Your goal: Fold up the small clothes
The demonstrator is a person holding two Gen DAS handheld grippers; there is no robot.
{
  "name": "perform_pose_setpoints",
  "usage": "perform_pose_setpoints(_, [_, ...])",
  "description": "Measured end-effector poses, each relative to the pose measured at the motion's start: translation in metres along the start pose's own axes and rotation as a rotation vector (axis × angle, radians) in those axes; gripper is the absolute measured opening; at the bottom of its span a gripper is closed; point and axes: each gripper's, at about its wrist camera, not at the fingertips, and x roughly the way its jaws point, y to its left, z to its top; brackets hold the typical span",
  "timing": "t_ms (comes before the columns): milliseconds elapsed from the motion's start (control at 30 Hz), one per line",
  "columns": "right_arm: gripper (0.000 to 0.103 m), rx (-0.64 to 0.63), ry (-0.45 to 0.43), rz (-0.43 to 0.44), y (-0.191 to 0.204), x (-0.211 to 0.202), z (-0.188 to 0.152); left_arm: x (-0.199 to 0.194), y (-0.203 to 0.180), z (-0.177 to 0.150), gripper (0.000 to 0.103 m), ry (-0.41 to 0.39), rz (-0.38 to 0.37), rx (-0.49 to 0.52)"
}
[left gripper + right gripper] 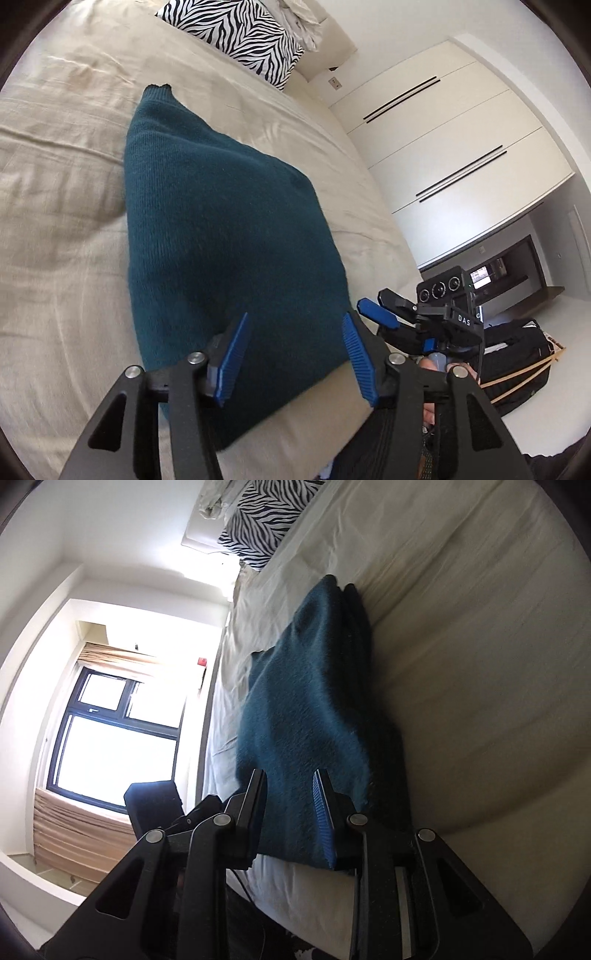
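A dark teal knit garment (221,236) lies folded on the beige bed (55,221). My left gripper (295,325) is open, its blue pads (232,354) just above the garment's near edge, holding nothing. The right gripper (373,310) shows at the garment's right edge in the left wrist view. In the right wrist view the garment (310,701) lies in stacked layers on the bed (480,664). My right gripper (290,779) is open over its near end, with nothing between the pads (323,812).
A zebra-print pillow (240,33) and crumpled white bedding lie at the head of the bed. White wardrobe doors (461,147) stand to the right, with a black bag (517,365) on the floor. A window (110,720) with a dark chair (151,805) is beyond the bed.
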Motion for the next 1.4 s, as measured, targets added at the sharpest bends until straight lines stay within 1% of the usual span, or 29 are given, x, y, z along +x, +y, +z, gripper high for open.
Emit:
perform_pose_setpoints(33, [0.037, -0.008, 0.018, 0.002, 0.001, 0.003, -0.006, -0.001, 0.0, -0.007, 0.063, 0.001, -0.009, 0.0])
perform_pose_setpoints(100, [0.052, -0.021, 0.051, -0.034, -0.005, 0.01, -0.014, 0.004, 0.005, -0.017, 0.066, 0.017, 0.004, 0.0])
perform_pose_setpoints(133, [0.052, -0.006, 0.059, -0.05, -0.013, 0.013, -0.018, 0.008, 0.011, -0.02, 0.064, 0.02, 0.015, -0.015])
perform_pose_setpoints(200, [0.05, 0.034, 0.04, -0.006, -0.024, 0.009, -0.022, 0.009, 0.018, -0.022, 0.063, 0.006, -0.004, -0.05])
perform_pose_setpoints(233, [0.05, 0.038, 0.032, -0.006, -0.024, 0.006, -0.022, 0.007, 0.019, -0.021, 0.062, 0.001, -0.01, -0.061])
perform_pose_setpoints(367, [0.052, -0.016, 0.013, -0.084, -0.015, -0.01, -0.028, 0.001, 0.009, -0.023, 0.063, 0.0, 0.025, -0.022])
perform_pose_setpoints(400, [0.052, -0.025, 0.001, -0.095, -0.011, -0.016, -0.031, -0.003, 0.005, -0.024, 0.064, -0.008, 0.035, -0.015])
perform_pose_setpoints(433, [0.052, -0.038, -0.019, -0.109, -0.007, -0.023, -0.033, -0.008, 0.0, -0.026, 0.07, -0.027, 0.045, -0.006])
perform_pose_setpoints(467, [0.052, -0.059, -0.044, -0.136, -0.002, -0.029, -0.035, -0.015, -0.007, -0.027, 0.075, -0.058, 0.061, 0.01])
perform_pose_setpoints(533, [0.053, -0.131, -0.109, -0.23, 0.015, -0.043, -0.039, -0.034, -0.024, -0.029, 0.096, -0.148, 0.136, 0.077])
perform_pose_setpoints(567, [0.053, -0.174, -0.15, -0.28, 0.026, -0.049, -0.041, -0.043, -0.033, -0.031, 0.099, -0.197, 0.183, 0.123])
perform_pose_setpoints(600, [0.056, -0.22, -0.193, -0.326, 0.038, -0.055, -0.044, -0.053, -0.044, -0.032, 0.103, -0.248, 0.234, 0.173])
perform_pose_setpoints(667, [0.057, -0.311, -0.274, -0.413, 0.062, -0.072, -0.048, -0.071, -0.068, -0.034, 0.103, -0.344, 0.342, 0.273])
perform_pose_setpoints(700, [0.061, -0.363, -0.324, -0.465, 0.075, -0.077, -0.052, -0.079, -0.08, -0.035, 0.103, -0.388, 0.395, 0.319])
perform_pose_setpoints(733, [0.068, -0.414, -0.38, -0.523, 0.087, -0.083, -0.055, -0.088, -0.091, -0.036, 0.103, -0.432, 0.45, 0.357])
perform_pose_setpoints(767, [0.072, -0.465, -0.444, -0.578, 0.101, -0.087, -0.059, -0.097, -0.099, -0.037, 0.103, -0.479, 0.499, 0.387])
perform_pose_setpoints(800, [0.08, -0.515, -0.512, -0.614, 0.116, -0.09, -0.061, -0.105, -0.109, -0.039, 0.103, -0.533, 0.541, 0.411])
perform_pose_setpoints(833, [0.088, -0.566, -0.574, -0.63, 0.127, -0.093, -0.066, -0.112, -0.118, -0.042, 0.103, -0.593, 0.59, 0.427])
perform_pose_setpoints(867, [0.092, -0.613, -0.627, -0.635, 0.138, -0.097, -0.073, -0.12, -0.125, -0.042, 0.103, -0.644, 0.637, 0.434])
perform_pose_setpoints(900, [0.099, -0.655, -0.672, -0.642, 0.151, -0.101, -0.077, -0.128, -0.13, -0.041, 0.103, -0.687, 0.673, 0.437])
perform_pose_setpoints(933, [0.101, -0.701, -0.712, -0.657, 0.16, -0.103, -0.082, -0.135, -0.136, -0.041, 0.103, -0.717, 0.694, 0.448])
perform_pose_setpoints(1000, [0.102, -0.764, -0.734, -0.699, 0.18, -0.1, -0.086, -0.144, -0.15, -0.041, 0.103, -0.756, 0.713, 0.505])
perform_pose_setpoints(1033, [0.103, -0.779, -0.729, -0.709, 0.186, -0.1, -0.086, -0.145, -0.156, -0.039, 0.103, -0.771, 0.733, 0.54])
perform_pose_setpoints(1100, [0.103, -0.775, -0.738, -0.684, 0.198, -0.103, -0.085, -0.148, -0.165, -0.036, 0.103, -0.787, 0.786, 0.572])
perform_pose_setpoints(1167, [0.103, -0.741, -0.747, -0.643, 0.209, -0.108, -0.086, -0.153, -0.167, -0.031, 0.103, -0.769, 0.806, 0.543])
perform_pose_setpoints(1200, [0.103, -0.721, -0.738, -0.621, 0.214, -0.11, -0.085, -0.152, -0.168, -0.029, 0.103, -0.757, 0.819, 0.529])
perform_pose_setpoints(1267, [0.103, -0.695, -0.709, -0.601, 0.22, -0.11, -0.084, -0.147, -0.168, -0.027, 0.103, -0.737, 0.873, 0.518])
perform_pose_setpoints(1333, [0.103, -0.684, -0.67, -0.617, 0.222, -0.105, -0.079, -0.141, -0.164, -0.024, 0.103, -0.714, 0.921, 0.504])
perform_pose_setpoints(1400, [0.103, -0.664, -0.628, -0.653, 0.22, -0.097, -0.075, -0.135, -0.158, -0.016, 0.103, -0.663, 0.935, 0.476])
